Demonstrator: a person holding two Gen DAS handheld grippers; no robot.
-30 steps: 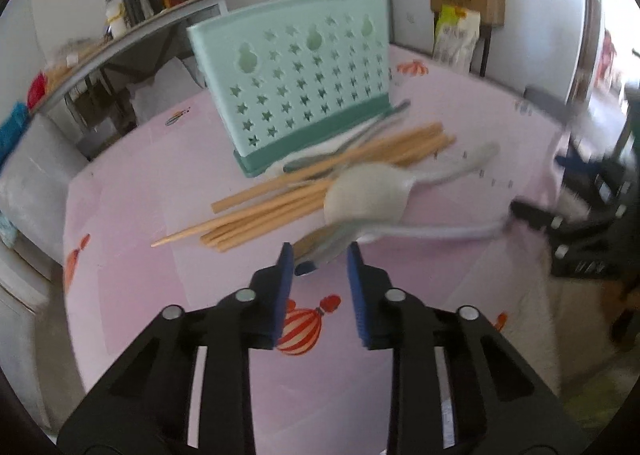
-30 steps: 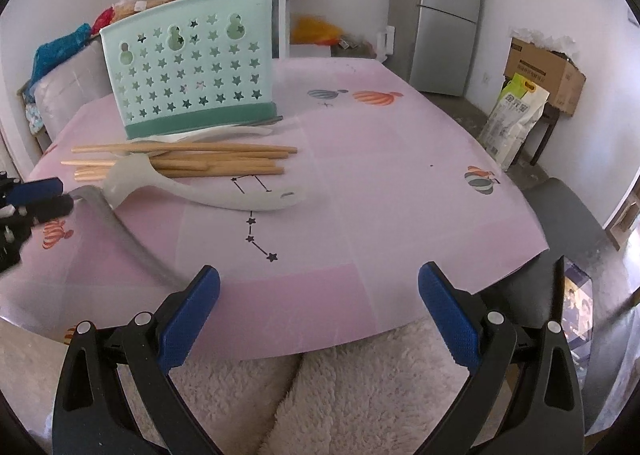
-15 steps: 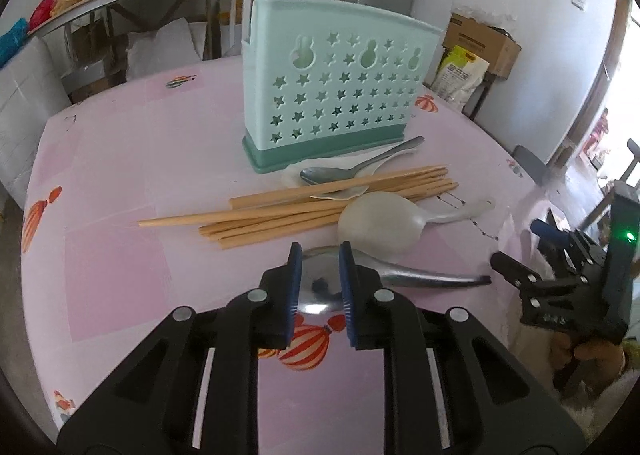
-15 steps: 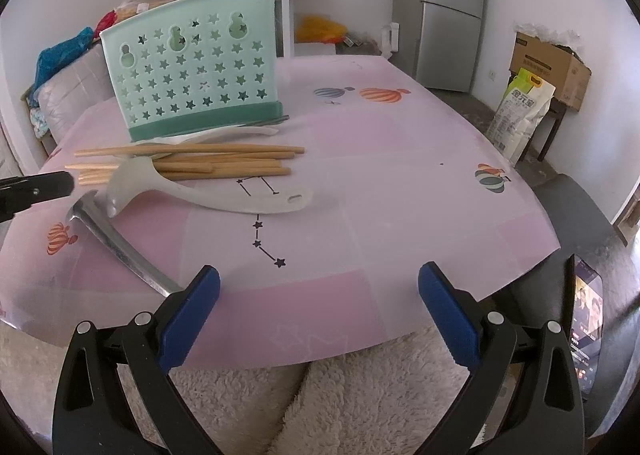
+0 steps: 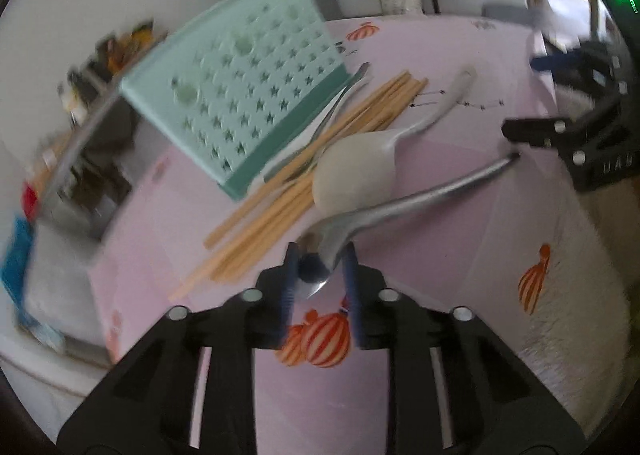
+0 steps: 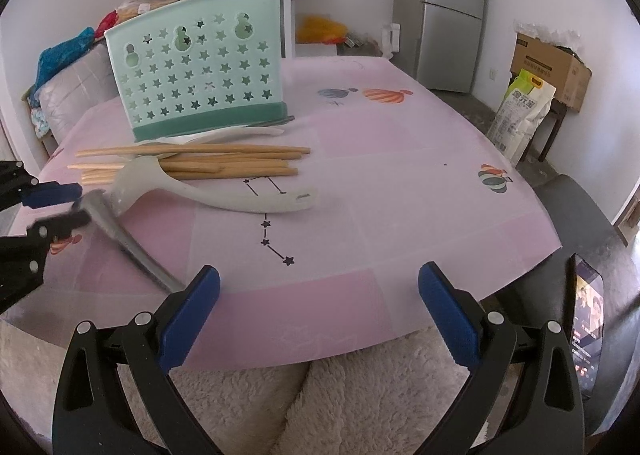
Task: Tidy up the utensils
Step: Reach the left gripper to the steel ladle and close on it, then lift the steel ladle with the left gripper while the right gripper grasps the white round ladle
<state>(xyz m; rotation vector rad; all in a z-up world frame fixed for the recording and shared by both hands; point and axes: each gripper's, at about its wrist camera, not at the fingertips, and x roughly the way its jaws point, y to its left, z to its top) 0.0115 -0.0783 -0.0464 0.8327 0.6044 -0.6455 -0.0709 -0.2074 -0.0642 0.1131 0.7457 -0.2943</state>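
Pink table (image 6: 400, 183): your mint utensil holder (image 6: 200, 67) stands upright toward its far left side. Chopsticks (image 6: 192, 163) lie in a loose bundle just in front of the holder. White rice paddle (image 6: 224, 193) rests on the near side of the bundle, handle pointing right. Metal spoon (image 5: 400, 203): bowel end sits between your left gripper (image 5: 320, 275) pads, handle reaching toward the near edge. Left jaws are closing, nearly together, pads at the bowl's sides; firm contact can't be confirmed. Your right gripper (image 6: 318, 315) hangs over the near edge, jaws spread wide, nothing between them.
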